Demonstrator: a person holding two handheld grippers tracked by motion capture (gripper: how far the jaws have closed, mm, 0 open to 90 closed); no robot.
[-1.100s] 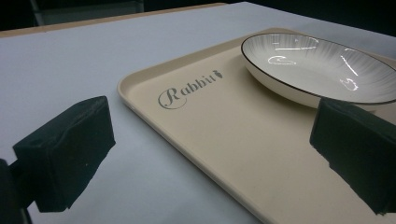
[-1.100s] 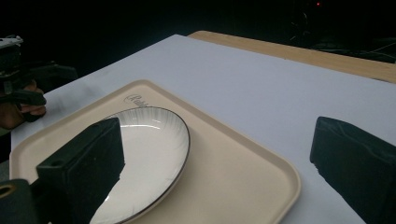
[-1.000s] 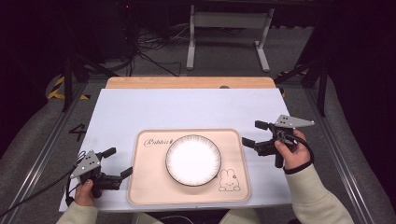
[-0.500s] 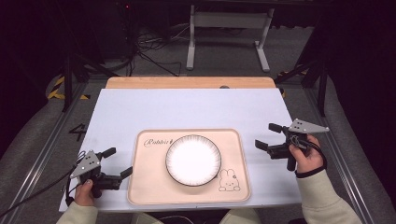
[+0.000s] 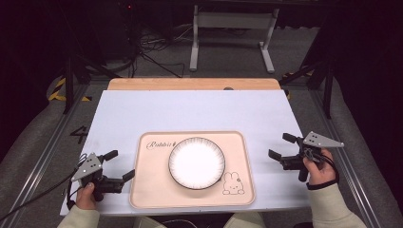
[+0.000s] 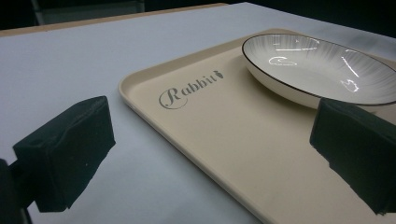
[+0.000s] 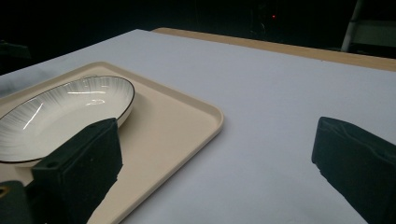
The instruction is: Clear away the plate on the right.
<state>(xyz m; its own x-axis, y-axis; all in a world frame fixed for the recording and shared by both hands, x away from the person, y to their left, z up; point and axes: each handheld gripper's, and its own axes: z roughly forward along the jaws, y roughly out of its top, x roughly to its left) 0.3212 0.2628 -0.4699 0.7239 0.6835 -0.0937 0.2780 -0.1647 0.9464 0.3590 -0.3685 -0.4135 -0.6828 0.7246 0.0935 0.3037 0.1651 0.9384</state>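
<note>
Plate (image 5: 197, 162) set centred on tray (image 5: 147, 199), left tool (image 5: 119, 166) and right tool (image 5: 281, 146) released either side; nothing gripped yet.

The plate (image 5: 196, 162) is white with thin grey lines all around its rim and a dark edge. The tray (image 5: 152, 190) is pale cream, with the dark word "Rabbit" and a little drawn bunny (image 5: 233, 183) in one corner. The desk (image 5: 190, 111) is light grey-white with a wooden strip at the back. Each gripper has black jaws and a grey plate on top.
</note>
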